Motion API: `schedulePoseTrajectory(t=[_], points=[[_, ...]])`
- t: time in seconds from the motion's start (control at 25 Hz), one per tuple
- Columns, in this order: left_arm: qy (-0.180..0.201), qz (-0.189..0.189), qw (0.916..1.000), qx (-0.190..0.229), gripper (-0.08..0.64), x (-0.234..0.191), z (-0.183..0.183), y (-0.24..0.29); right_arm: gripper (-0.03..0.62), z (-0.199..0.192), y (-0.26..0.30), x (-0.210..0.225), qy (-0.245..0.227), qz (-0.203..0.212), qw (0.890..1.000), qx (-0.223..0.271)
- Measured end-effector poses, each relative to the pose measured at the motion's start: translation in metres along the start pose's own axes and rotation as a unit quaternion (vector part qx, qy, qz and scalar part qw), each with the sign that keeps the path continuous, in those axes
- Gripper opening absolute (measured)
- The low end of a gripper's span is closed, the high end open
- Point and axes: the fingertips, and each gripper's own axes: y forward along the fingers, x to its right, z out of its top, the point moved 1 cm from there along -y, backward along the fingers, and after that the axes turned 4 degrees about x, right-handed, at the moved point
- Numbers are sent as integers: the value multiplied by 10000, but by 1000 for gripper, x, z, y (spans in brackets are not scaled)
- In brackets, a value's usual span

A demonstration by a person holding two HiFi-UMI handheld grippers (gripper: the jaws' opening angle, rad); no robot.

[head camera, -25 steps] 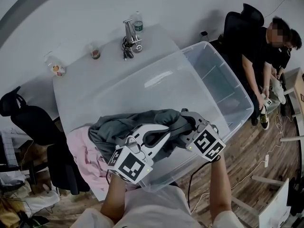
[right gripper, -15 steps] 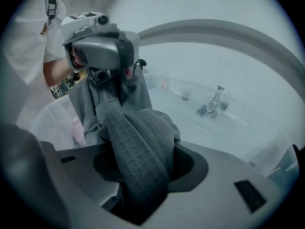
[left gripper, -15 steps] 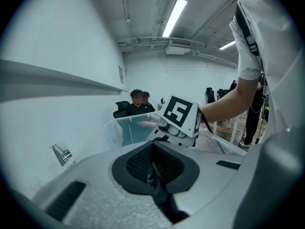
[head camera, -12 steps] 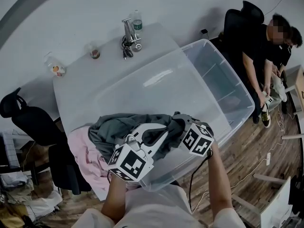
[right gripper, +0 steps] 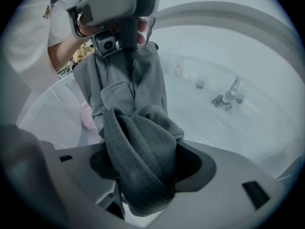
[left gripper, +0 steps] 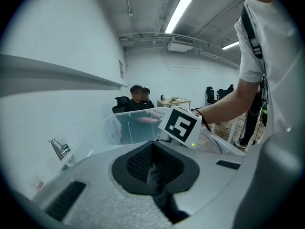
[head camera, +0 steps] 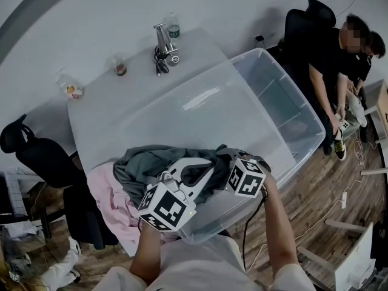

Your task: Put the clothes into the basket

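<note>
A grey garment [head camera: 154,161] hangs bunched over the near left end of the clear plastic basket [head camera: 242,120]. My left gripper [head camera: 203,167] is shut on its upper part; in the left gripper view a bit of dark cloth is pinched between the jaws of my left gripper [left gripper: 153,171]. My right gripper [head camera: 229,159] sits close to the right of it, pointing down. Its jaws have just been opening, and in the right gripper view a thick fold of the grey garment [right gripper: 138,142] lies loosely between them with gaps at both sides. Pink clothes [head camera: 112,199] lie on the table at the left.
The white table [head camera: 121,108] carries a metal fixture [head camera: 163,41], a bottle [head camera: 174,26] and two small glasses [head camera: 120,66] at its far side. Two people [head camera: 339,59] sit beyond the basket's right end. A black chair [head camera: 36,156] stands at the left.
My right gripper has come down and to the left, closer to the left gripper, and its marker cube has turned. The left gripper and the garment's top have hardly moved.
</note>
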Motion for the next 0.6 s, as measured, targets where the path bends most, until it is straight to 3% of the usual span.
schedulePoseTrajectory(t=[0.2,0.44,0.6], points=[[-7,-9,10000,-46,1,1,-3,0,270,-14,11,-6,-139,169,9992,-341],[27,0,10000,2,2,1,0,-2,287,-9,-1,2,-336,-126,9988,-327],[87,24,9997,220,2,1,6,-7,288,22,-29,13,-139,-573,9969,515]])
